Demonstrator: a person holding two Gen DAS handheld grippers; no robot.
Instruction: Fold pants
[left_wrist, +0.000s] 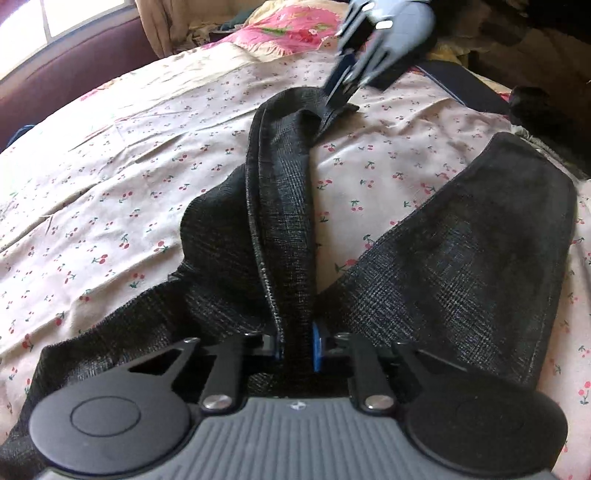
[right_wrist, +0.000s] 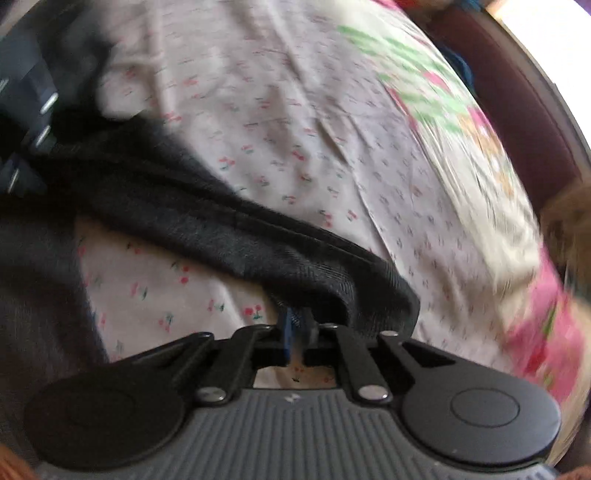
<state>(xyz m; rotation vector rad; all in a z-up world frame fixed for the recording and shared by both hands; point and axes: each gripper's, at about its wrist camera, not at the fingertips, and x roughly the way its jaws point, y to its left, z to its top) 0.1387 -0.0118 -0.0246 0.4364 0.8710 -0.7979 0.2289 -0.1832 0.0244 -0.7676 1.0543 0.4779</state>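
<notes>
Dark checked pants (left_wrist: 461, 258) lie on a cherry-print bedsheet (left_wrist: 129, 155). One leg (left_wrist: 284, 206) is bunched into a raised narrow strip that runs away from me. My left gripper (left_wrist: 298, 345) is shut on the near end of that strip, blue pads pressing the cloth. My right gripper (left_wrist: 338, 98) pinches the strip's far end near the hem. In the right wrist view, blurred, the right gripper (right_wrist: 295, 332) is shut on the dark hem (right_wrist: 332, 273), and the leg stretches away to the left gripper (right_wrist: 33, 122) at the upper left. The other leg lies flat at right.
A pink floral pillow (left_wrist: 295, 26) sits at the head of the bed, by a dark red headboard (left_wrist: 74, 62). A dark cloth or bag (left_wrist: 469, 88) lies at the bed's far right edge. Bare sheet spreads to the left of the pants.
</notes>
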